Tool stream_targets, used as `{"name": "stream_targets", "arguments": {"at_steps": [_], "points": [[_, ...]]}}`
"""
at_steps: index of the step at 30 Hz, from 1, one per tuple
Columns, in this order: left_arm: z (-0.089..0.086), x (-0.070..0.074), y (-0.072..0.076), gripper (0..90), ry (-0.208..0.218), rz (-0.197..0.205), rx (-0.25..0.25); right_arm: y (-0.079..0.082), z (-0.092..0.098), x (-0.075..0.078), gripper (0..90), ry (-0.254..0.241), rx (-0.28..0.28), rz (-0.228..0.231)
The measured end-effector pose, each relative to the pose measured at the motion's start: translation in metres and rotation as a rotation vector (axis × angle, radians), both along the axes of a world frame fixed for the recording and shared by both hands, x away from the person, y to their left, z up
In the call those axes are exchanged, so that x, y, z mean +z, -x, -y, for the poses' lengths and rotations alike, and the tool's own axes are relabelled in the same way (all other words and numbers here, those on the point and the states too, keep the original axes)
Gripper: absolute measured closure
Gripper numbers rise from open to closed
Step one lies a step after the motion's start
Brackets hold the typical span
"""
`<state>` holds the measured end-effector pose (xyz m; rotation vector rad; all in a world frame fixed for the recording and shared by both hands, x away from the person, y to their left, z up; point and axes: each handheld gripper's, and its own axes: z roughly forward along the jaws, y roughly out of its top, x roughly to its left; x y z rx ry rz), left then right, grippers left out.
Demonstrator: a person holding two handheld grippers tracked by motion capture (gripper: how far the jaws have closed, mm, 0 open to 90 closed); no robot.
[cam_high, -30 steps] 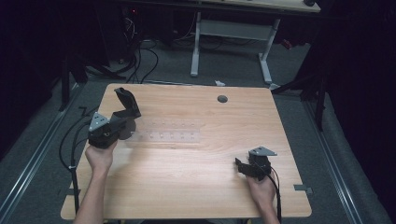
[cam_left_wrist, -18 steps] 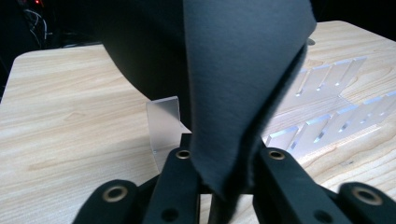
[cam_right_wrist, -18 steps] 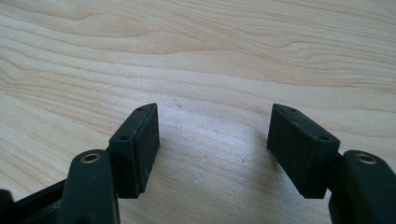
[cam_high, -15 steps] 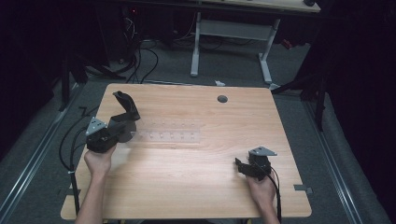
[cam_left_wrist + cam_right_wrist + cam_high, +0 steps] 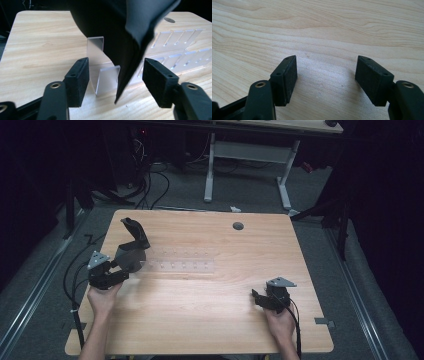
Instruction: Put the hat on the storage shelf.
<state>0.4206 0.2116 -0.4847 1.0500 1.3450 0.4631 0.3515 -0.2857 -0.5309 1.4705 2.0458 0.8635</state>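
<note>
A black, folded sheet-like thing (image 5: 135,237) stands tilted at the table's left, propped on a small clear acrylic stand (image 5: 100,65). In the left gripper view its lower edge (image 5: 127,75) hangs between the jaws, and neither pad touches it. My left gripper (image 5: 119,269) (image 5: 115,81) is just in front of it; its jaws have just been opening and stand wide. A flat clear rack with slots (image 5: 182,266) (image 5: 175,50) lies to the right of the black thing. At the front right my right gripper (image 5: 256,299) (image 5: 325,75) rests open over bare wood, with nothing between its pads.
The wooden table (image 5: 210,320) has a round cable hole (image 5: 238,226) near its far edge. Cables (image 5: 150,180) lie on the floor at the back left. A second desk's white legs (image 5: 212,165) stand behind the table.
My left hand has drawn back a little toward the near edge, away from the black thing, which stays standing. The right hand has kept still.
</note>
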Motion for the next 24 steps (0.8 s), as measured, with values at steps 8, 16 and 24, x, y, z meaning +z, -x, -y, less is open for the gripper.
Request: {"name": "stream_targets", "arguments": {"at_steps": [8,16,24], "points": [[0.000,-0.005,0.022,36.7,-0.046,0.026,0.030,0.000,0.000,0.000,34.4,0.000,0.000,0.000],[0.002,-0.006,0.040,37.9,-0.009,0.039,0.040,0.000,0.000,0.000,34.4,0.000,0.000,0.000],[0.016,-0.016,0.056,38.9,-0.026,0.013,0.001,0.000,0.000,0.000,34.4,0.000,0.000,0.000]]}}
